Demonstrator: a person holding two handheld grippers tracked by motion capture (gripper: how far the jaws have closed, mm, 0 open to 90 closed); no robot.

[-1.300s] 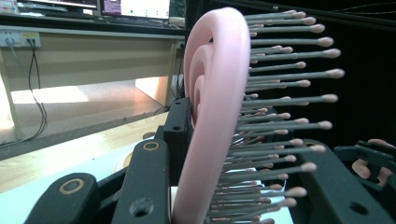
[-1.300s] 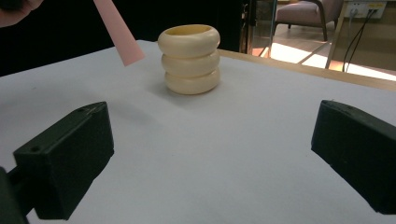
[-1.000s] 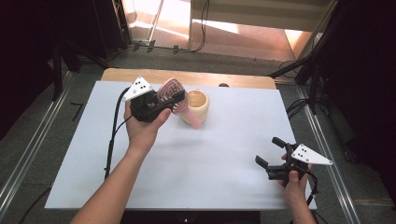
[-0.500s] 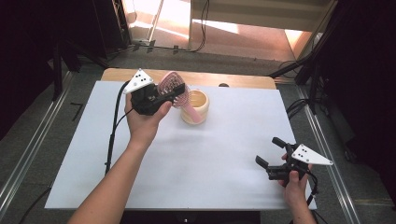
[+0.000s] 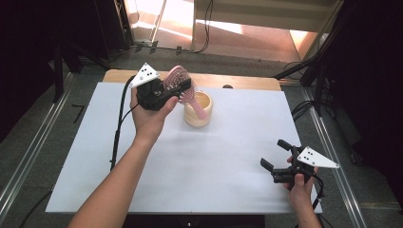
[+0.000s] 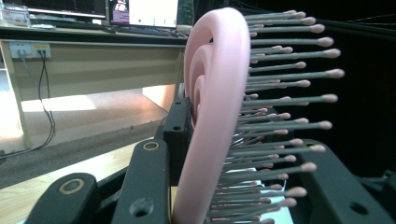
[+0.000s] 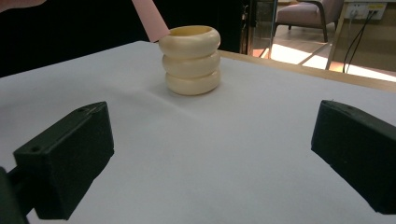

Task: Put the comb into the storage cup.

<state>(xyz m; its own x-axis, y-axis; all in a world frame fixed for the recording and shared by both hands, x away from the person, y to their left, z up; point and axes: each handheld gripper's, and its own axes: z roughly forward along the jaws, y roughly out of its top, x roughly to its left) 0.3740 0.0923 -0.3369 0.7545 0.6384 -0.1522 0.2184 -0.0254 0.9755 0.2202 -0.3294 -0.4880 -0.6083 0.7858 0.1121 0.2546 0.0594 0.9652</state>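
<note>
My left gripper (image 5: 179, 88) is shut on the head of a pink hairbrush (image 5: 175, 78), held above the table's far left part. In the left gripper view the brush (image 6: 210, 116) stands edge-on between the jaws, its bristles pointing right. The pink handle (image 5: 201, 109) slants down to the mouth of a cream ribbed cup (image 5: 197, 116); I cannot tell how deep it reaches. In the right gripper view the handle (image 7: 150, 18) meets the rim of the cup (image 7: 190, 60). My right gripper (image 5: 274, 154) rests open at the near right, nothing between its jaws.
A white sheet (image 5: 214, 166) covers the wooden table, whose far strip (image 5: 247, 83) shows bare. Metal rails run along both sides of the table on the floor. A black cable (image 5: 119, 123) trails from the left gripper across the sheet's left part.
The left hand has shifted the brush slightly toward the far edge, the handle staying at the cup. The right hand has not moved.
</note>
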